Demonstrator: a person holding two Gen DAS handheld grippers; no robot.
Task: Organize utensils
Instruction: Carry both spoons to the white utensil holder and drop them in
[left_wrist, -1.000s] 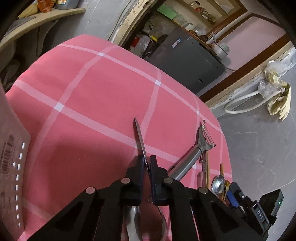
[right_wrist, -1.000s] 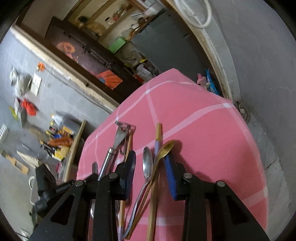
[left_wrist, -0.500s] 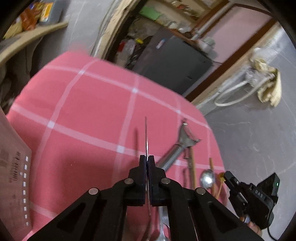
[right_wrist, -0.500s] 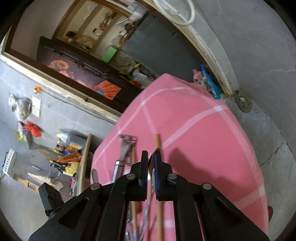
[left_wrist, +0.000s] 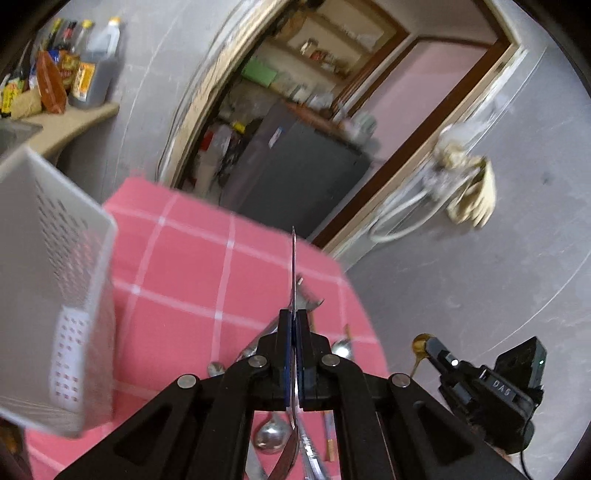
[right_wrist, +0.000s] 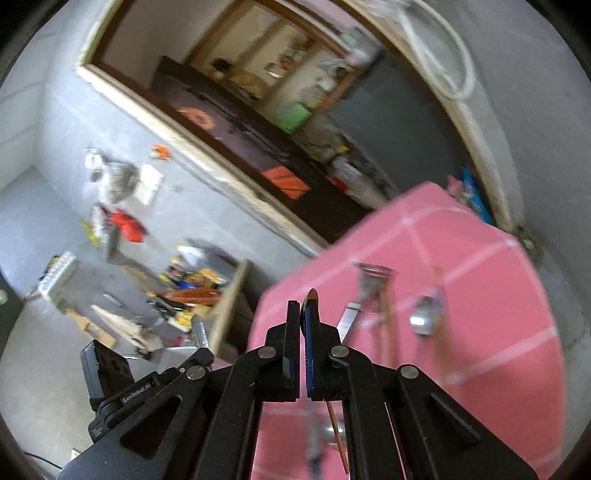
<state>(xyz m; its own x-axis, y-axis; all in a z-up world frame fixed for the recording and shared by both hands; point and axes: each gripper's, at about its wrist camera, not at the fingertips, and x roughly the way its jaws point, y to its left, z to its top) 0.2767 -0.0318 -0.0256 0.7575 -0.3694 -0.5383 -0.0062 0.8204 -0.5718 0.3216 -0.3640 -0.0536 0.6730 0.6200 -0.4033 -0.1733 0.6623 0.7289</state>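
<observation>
My left gripper (left_wrist: 294, 321) is shut on a steel spoon (left_wrist: 294, 266), held edge-on and lifted above the pink checked tablecloth (left_wrist: 192, 273); its bowl hangs below the jaws. A white perforated basket (left_wrist: 59, 295) stands close on the left. My right gripper (right_wrist: 303, 314) is shut on a gold spoon (right_wrist: 311, 295), lifted off the cloth; the left wrist view shows that spoon's bowl (left_wrist: 421, 343) in the air at the right. A steel peeler (right_wrist: 369, 288), chopsticks (right_wrist: 384, 332) and a spoon (right_wrist: 423, 321) lie on the cloth.
More spoons (left_wrist: 271, 435) lie on the cloth below my left gripper. A counter with bottles (left_wrist: 74, 74) is at the far left. A dark cabinet (left_wrist: 295, 166) stands behind the table. The table edge drops to grey floor on the right.
Both grippers closed on their spoons and lifted them off the cloth. The left gripper has swung toward the white basket, which now fills the left of its view.
</observation>
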